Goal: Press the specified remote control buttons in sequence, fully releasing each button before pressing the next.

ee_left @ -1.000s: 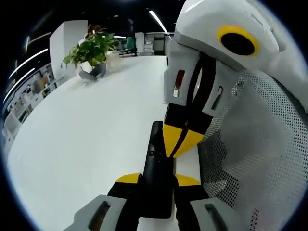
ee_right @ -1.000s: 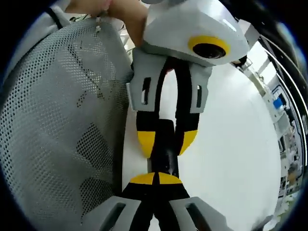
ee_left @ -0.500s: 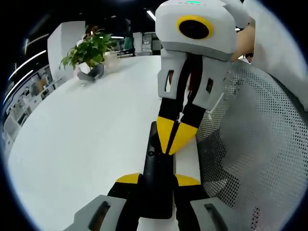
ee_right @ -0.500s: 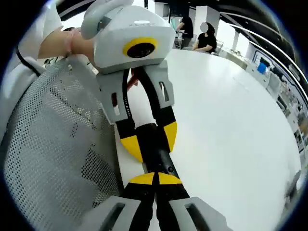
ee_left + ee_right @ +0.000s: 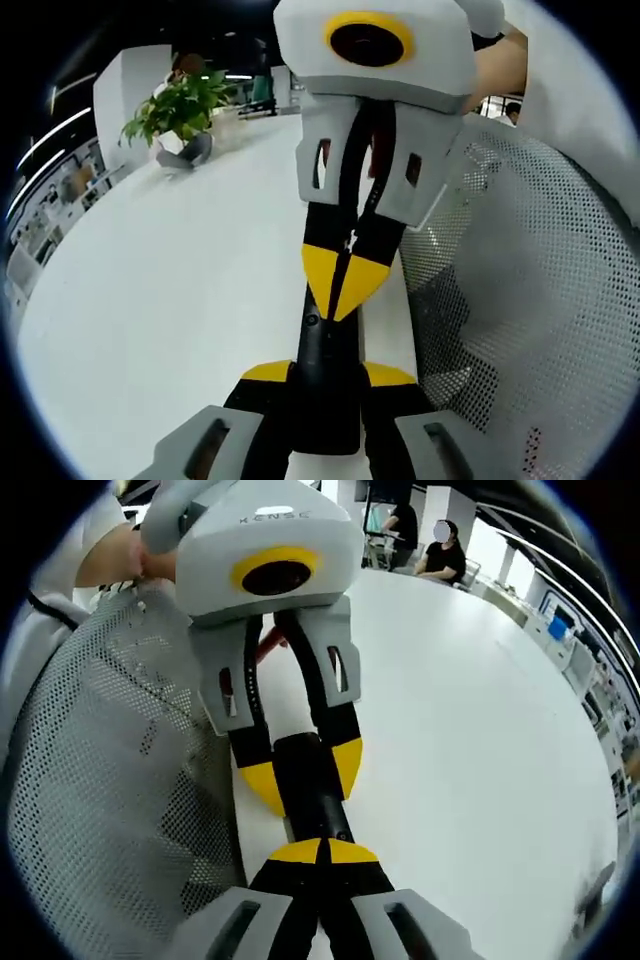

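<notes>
**Slim black remote pinned between two tools on a white bench**

An open office is spreading out behind a broad white bench [image 5: 170, 300], with a potted plant [image 5: 180, 105] sitting at its far left end in the left gripper view and two seated people [image 5: 425, 540] at the far side in the right gripper view. A grey mesh chair back [image 5: 520, 330] is crowding the near edge of the bench.

The left tool [image 5: 325, 375] is gripping the near end of the remote [image 5: 325, 350], its yellow pads clamping both long edges. The right tool [image 5: 322, 852] is closed with nothing between its jaws, its joined tips pointing down onto the remote's top face; whether they are actually pressing a button is unclear.

The remote is looking light, rigid and smooth-sided, so it is likely to slide or pivot under a push. Holding it by the long edges, clear of the keys, is suiting it best, with presses going straight down.
</notes>
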